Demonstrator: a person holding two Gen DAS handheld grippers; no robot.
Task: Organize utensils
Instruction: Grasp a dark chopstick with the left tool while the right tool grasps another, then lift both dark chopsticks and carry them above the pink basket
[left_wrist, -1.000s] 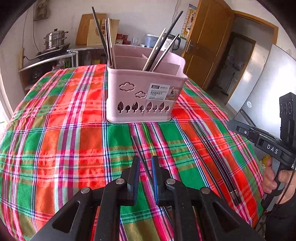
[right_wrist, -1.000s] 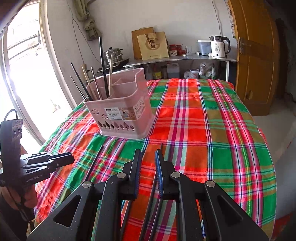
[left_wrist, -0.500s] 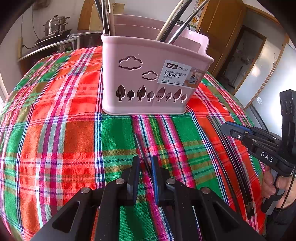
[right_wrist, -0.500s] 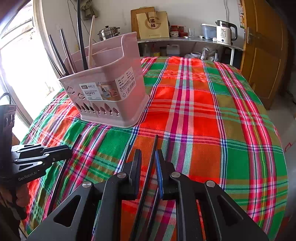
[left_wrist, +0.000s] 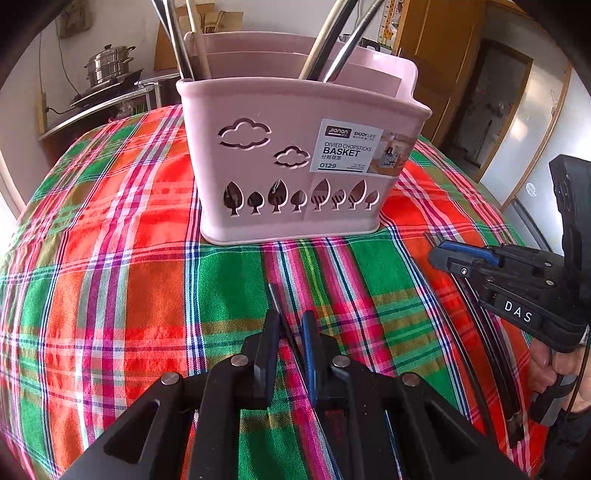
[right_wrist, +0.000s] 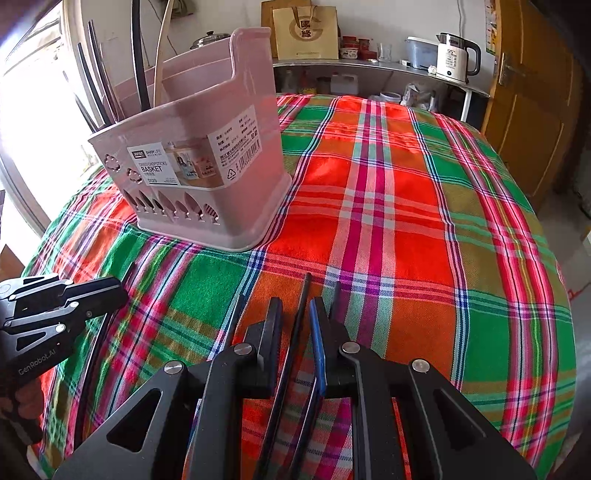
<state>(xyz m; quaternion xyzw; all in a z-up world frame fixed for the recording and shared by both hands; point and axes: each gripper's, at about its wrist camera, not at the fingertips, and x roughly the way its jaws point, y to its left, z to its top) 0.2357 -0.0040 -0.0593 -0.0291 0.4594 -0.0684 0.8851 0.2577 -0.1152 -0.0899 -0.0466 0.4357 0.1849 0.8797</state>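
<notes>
A pink divided chopsticks basket (left_wrist: 295, 158) stands on the plaid tablecloth (left_wrist: 110, 240) with several chopsticks upright in it; it also shows in the right wrist view (right_wrist: 207, 166). My left gripper (left_wrist: 290, 325) is low over the cloth, its jaws a small gap apart around a black chopstick (left_wrist: 275, 299) lying there. My right gripper (right_wrist: 297, 314) also has its jaws slightly apart, around another black chopstick (right_wrist: 303, 291). More dark chopsticks (left_wrist: 491, 354) lie under the right gripper (left_wrist: 443, 258).
The left gripper (right_wrist: 110, 291) shows at the left of the right wrist view. A counter holds a kettle (right_wrist: 456, 59), a paper bag (right_wrist: 304, 33) and jars. A steel pot (left_wrist: 110, 68) stands behind. A wooden door (right_wrist: 532, 110) is to the right.
Both grippers have moved forward and down toward the basket and cloth. Each now has a black chopstick between its jaws. The jaws' gap looks unchanged.
</notes>
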